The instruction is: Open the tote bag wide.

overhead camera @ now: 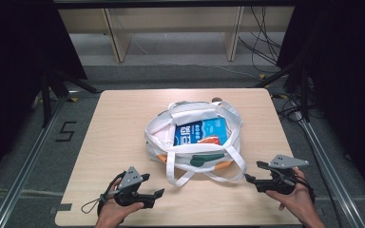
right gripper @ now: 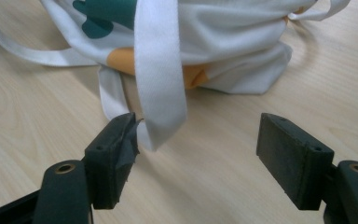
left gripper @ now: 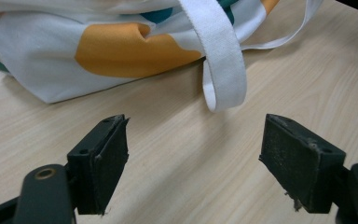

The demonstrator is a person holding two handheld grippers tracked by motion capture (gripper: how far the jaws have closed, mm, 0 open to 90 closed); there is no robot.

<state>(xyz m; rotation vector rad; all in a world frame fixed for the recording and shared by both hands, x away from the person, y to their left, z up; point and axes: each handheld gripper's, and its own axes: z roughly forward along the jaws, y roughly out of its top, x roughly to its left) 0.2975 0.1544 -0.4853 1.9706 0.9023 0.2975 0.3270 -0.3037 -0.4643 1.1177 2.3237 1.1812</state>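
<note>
White tote bag (overhead camera: 193,137) with orange and teal patches noted at the middle of the light wooden surface (overhead camera: 119,123), mouth open upward, a blue printed packet (overhead camera: 200,131) lying inside. Two white webbing handles: one draped over the near side of the bag and down onto the surface (overhead camera: 204,178), the other lying at the bag's far rim (overhead camera: 190,107). Left gripper (overhead camera: 154,194) low over the surface, near-left of the bag, jaws wide apart with nothing between them; in the left gripper view, a handle loop (left gripper: 223,70) hanging just ahead of the pads (left gripper: 107,158), not touching. Right gripper (overhead camera: 252,180) near-right of the bag, jaws likewise spread and empty; in the right gripper view, the folded end of the handle strap (right gripper: 161,79) just beside the left-hand pad (right gripper: 116,149), contact uncertain, not pinched. Step in hand judged as the approach to the bag's near handle from both sides, no grasp made yet. Next move likely calls for advancing each gripper toward the bag until webbing sits squarely between the pads, then closing on the strap alone, clear of the bag's cloth body. Limp strap liable to slip aside or fold; low, level entry advisable.
</note>
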